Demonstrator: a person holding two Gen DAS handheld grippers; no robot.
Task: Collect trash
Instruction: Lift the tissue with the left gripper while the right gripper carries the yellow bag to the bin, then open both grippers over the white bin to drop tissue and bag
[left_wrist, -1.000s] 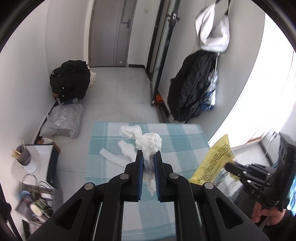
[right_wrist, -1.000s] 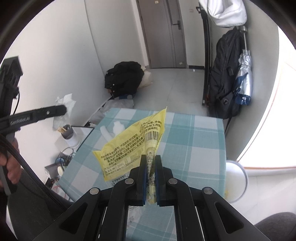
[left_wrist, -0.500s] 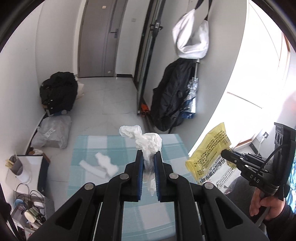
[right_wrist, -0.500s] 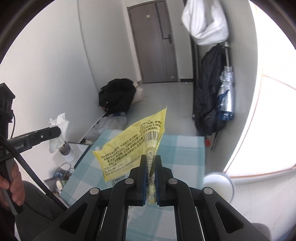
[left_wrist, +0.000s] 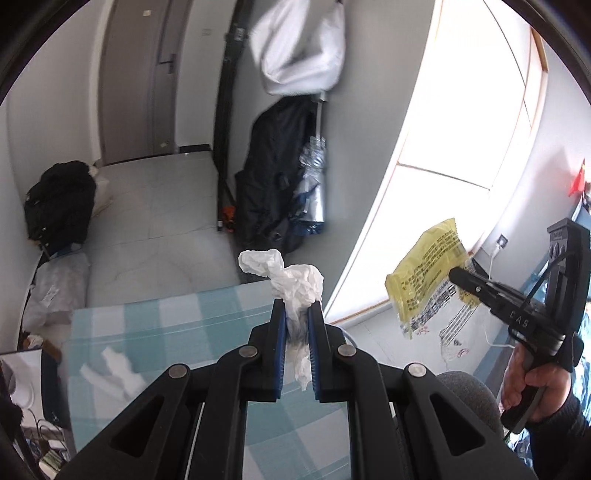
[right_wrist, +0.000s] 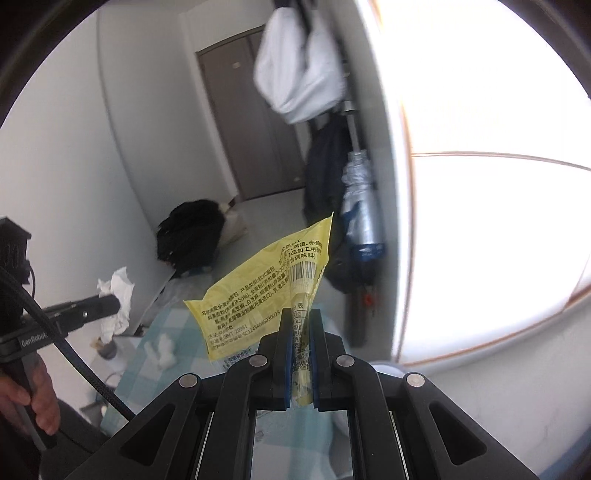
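My left gripper (left_wrist: 296, 317) pinches a crumpled white tissue wad (left_wrist: 291, 280); my right gripper (right_wrist: 300, 325) clamps a flat yellow printed plastic wrapper (right_wrist: 266, 291). Both are lifted above the teal checked tablecloth (left_wrist: 177, 325). The thin tissue could tear and drop.

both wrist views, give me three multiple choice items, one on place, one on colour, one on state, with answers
1. Where do the leftover white tissue pieces lie?
A. on the teal checked tablecloth
B. on the grey floor
C. on the window sill

2. What colour is the printed plastic wrapper in the right gripper?
A. red
B. yellow
C. green

3. How is the crumpled white tissue held?
A. resting loose on open jaws
B. lying on the table
C. clamped in the left gripper

Answers: 1 A, the pieces rest on the checked cloth; 2 B, the wrapper is yellow with black print; 3 C, the blue pads press on the tissue, above the table.
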